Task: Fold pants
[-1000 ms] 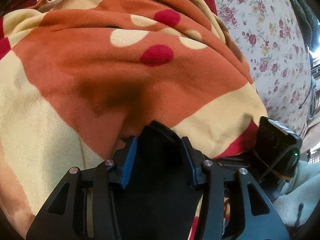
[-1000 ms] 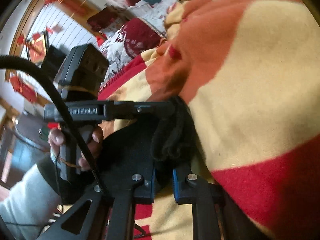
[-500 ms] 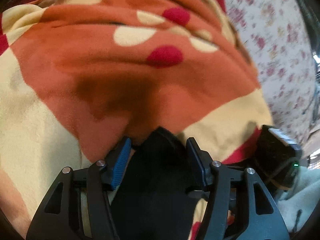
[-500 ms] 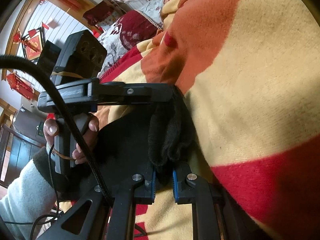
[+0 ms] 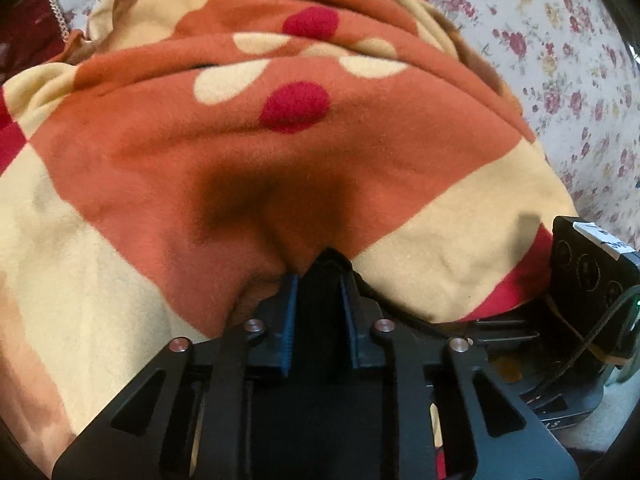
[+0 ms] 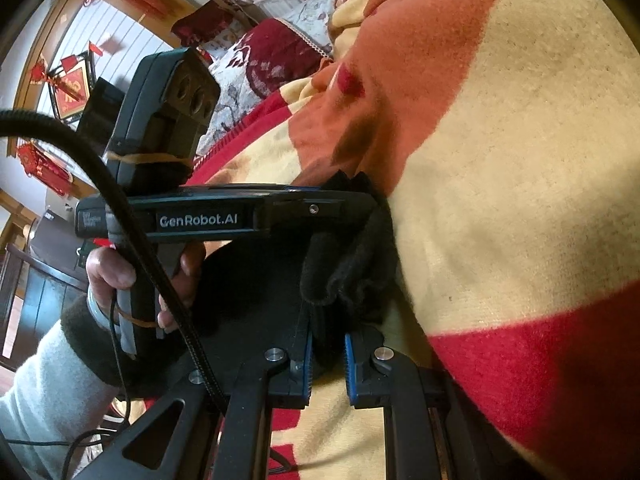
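The black pants (image 5: 320,360) are bunched between both grippers, pressed against an orange, cream and red blanket (image 5: 200,152). My left gripper (image 5: 319,280) is shut on a fold of the black pants, its tips pushed into the blanket. My right gripper (image 6: 327,344) is shut on a ruffled edge of the black pants (image 6: 352,276), just beside the left gripper's body (image 6: 208,220), which crosses the right wrist view sideways. Most of the pants are hidden below the fingers.
The blanket (image 6: 500,200) fills most of both views. A floral sheet (image 5: 560,60) lies to the right of it. The right gripper's camera housing (image 5: 588,280) sits at the left view's right edge. A hand (image 6: 120,276) holds the left gripper; dark red cushions (image 6: 276,56) lie behind.
My left gripper's fingers have closed in on the black fabric, from a wide grip to a narrow one. The right gripper has stayed shut on the pants and moved little.
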Motion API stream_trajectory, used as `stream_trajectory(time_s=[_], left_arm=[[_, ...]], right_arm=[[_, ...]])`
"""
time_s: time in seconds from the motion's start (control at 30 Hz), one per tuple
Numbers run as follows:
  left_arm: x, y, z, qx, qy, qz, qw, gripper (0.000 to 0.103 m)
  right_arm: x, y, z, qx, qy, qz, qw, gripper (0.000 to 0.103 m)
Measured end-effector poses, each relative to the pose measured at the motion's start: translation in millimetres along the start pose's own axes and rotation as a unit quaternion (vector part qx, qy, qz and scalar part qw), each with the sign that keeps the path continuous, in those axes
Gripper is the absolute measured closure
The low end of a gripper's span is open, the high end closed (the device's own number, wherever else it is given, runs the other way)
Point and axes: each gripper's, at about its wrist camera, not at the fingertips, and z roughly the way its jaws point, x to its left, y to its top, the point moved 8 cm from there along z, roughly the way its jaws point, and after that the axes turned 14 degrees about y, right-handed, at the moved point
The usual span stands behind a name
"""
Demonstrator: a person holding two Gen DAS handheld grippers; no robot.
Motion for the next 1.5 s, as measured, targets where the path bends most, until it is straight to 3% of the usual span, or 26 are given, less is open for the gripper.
stream_trajectory(time_s=[0.17, 0.53, 0.77, 1.07, 1.27, 1.4, 1.5], left_arm=[[-4.3, -0.6, -28.3, -0.029, -0.015, -0.014, 0.9994, 0.09], [0.3, -2.4, -99.3, -0.09, -0.01, -0.038, 0.9952, 0.09], [19.5, -44.2, -153.7, -0.129, -0.003, -0.083, 0.9881, 0.09], [72.9, -137.6, -200.4, -0.17, 0.02, -0.176, 0.9694, 0.09], [109.7, -197.1, -204.9, -0.167, 0.046, -0.242, 0.9547, 0.09], [126.8, -228.6, -204.0, -0.162, 0.066, -0.281, 0.9437, 0.09], [140.5, -246.6, -208.1, -0.164, 0.077, -0.317, 0.9309, 0.09]], right_arm=[[20.2, 5.5, -8.6, -0.007, 0.012, -0.037, 0.999, 0.093], [76.5, 11.8, -17.2, -0.005, 0.044, -0.116, 0.992, 0.093], [134.8, 2.4, 7.8, 0.032, 0.078, -0.184, 0.979, 0.092], [197.1, -39.4, 64.5, 0.116, 0.124, -0.26, 0.951, 0.092], [224.7, -74.4, 108.4, 0.177, 0.146, -0.286, 0.931, 0.092], [225.4, -96.5, 140.3, 0.212, 0.149, -0.283, 0.924, 0.092], [220.2, -105.6, 153.2, 0.221, 0.167, -0.246, 0.929, 0.085]])
